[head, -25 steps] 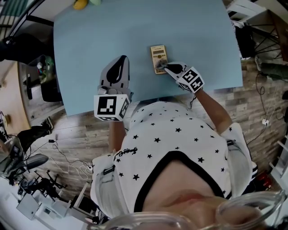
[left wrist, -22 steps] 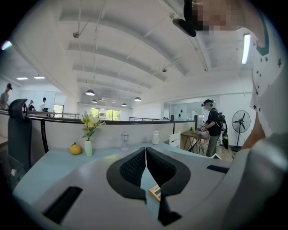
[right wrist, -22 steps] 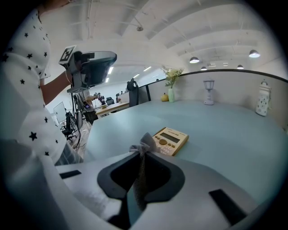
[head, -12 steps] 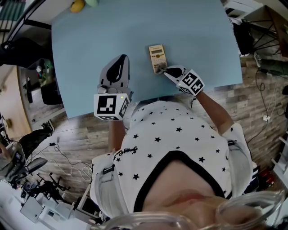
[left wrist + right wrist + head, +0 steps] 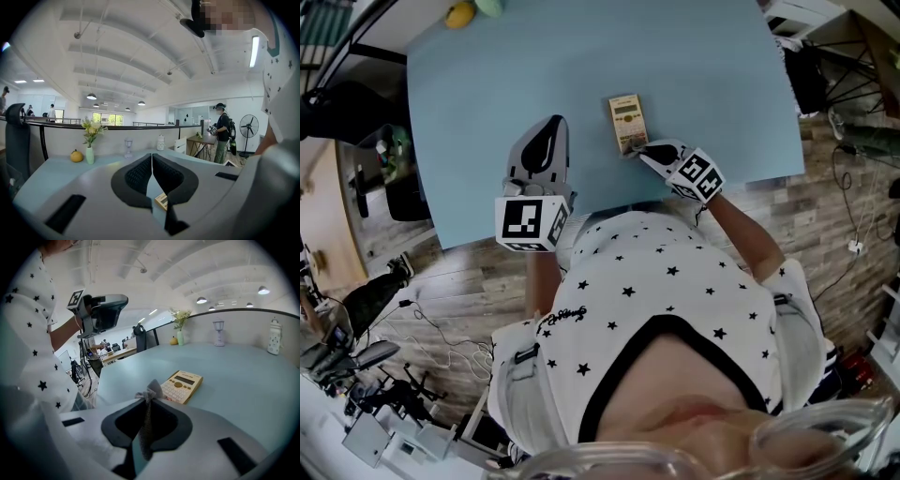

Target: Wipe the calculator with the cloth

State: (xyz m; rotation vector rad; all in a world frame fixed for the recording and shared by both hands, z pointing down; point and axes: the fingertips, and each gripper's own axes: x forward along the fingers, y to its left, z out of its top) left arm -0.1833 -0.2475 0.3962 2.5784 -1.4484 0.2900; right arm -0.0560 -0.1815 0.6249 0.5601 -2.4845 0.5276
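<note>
A beige calculator (image 5: 627, 122) lies flat on the light blue table (image 5: 487, 84), just right of the middle. My right gripper (image 5: 643, 150) sits at its near end, shut on a small grey cloth (image 5: 149, 392). The cloth bunches out past the jaw tips against the calculator (image 5: 182, 385) and its near edge. My left gripper (image 5: 549, 131) hovers to the left of the calculator, well apart from it, jaws shut with nothing between them. A corner of the calculator (image 5: 161, 200) peeks out below the left jaws.
At the table's far left corner stand a yellow fruit (image 5: 461, 11) and a vase of flowers (image 5: 90, 149). A glass (image 5: 128, 147) and a white jar (image 5: 161, 142) stand along the far edge. The near edge runs just under my grippers.
The right gripper with the cloth has shifted slightly at the calculator's near end. The left gripper and the calculator have stayed in place.
</note>
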